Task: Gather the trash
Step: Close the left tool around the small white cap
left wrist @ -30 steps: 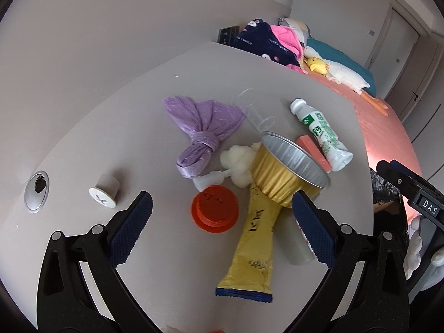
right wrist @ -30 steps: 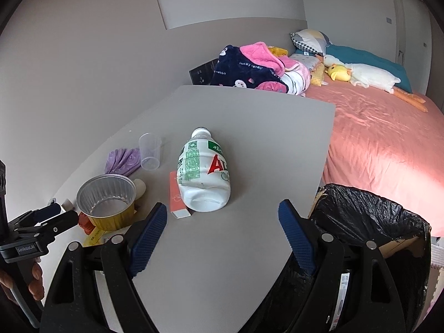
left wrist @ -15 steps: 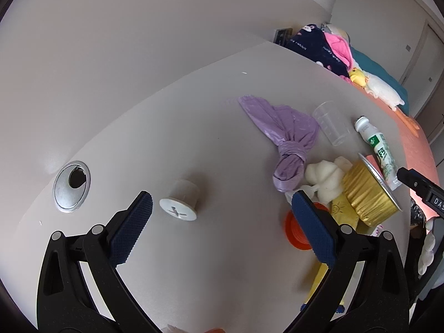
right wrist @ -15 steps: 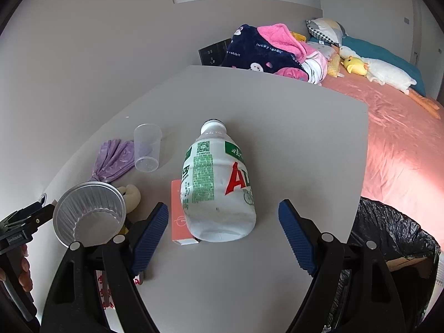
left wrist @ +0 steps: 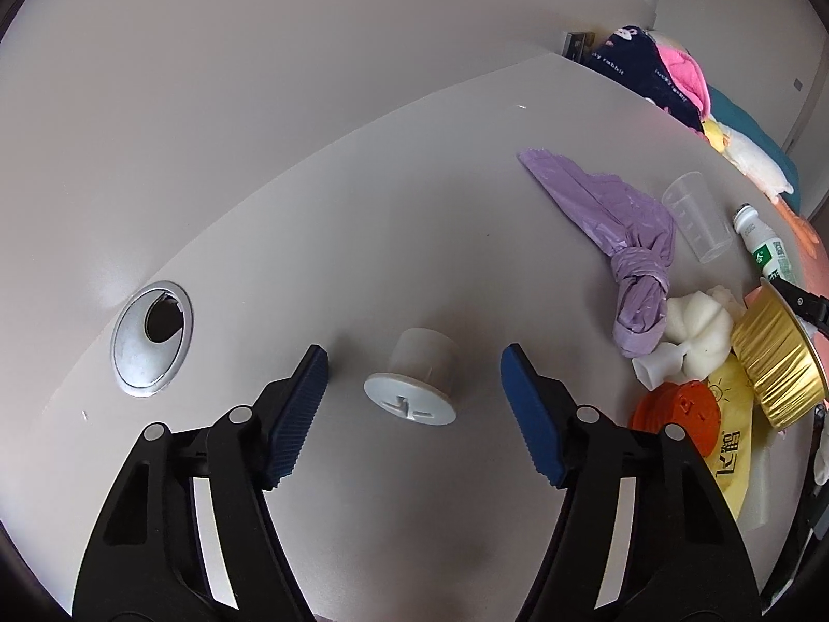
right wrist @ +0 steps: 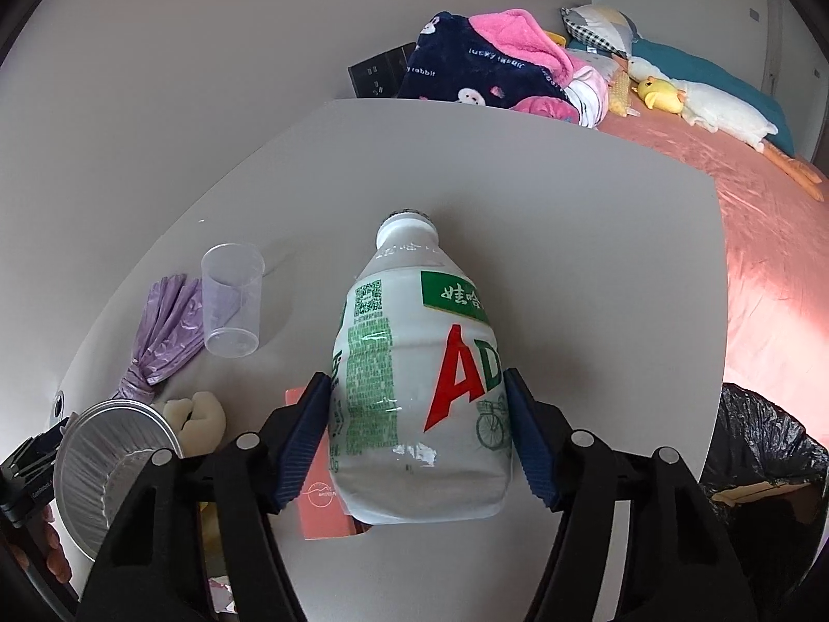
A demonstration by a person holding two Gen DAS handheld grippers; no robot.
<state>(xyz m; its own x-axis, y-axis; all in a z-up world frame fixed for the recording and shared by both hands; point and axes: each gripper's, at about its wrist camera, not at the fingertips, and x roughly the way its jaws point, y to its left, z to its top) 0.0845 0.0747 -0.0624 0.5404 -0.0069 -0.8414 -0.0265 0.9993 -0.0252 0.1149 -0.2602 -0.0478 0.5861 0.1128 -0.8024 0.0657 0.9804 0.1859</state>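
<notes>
White plastic bottle [right wrist: 414, 389], green-labelled with red letters, lies on its side.

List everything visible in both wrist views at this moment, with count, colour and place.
Bottle: one, white with green and red label, lying on the table between the right jaws.
Small tub: one, whitish, on its side between the left jaws, untouched.
Plastic bag: one, purple, knotted, mid-table.
Clear cup: one, beside the bag.
Foil bowl: one, gold outside, silver inside.
Orange lid: one, near the bowl.
Yellow wrapper: one, under the bowl.
Pink card: one, under the bottle.
Bin: one, black liner, at the table's edge.
Table: one, grey.
Left gripper: open, just closing.
Right gripper: closing on the bottle.
</notes>
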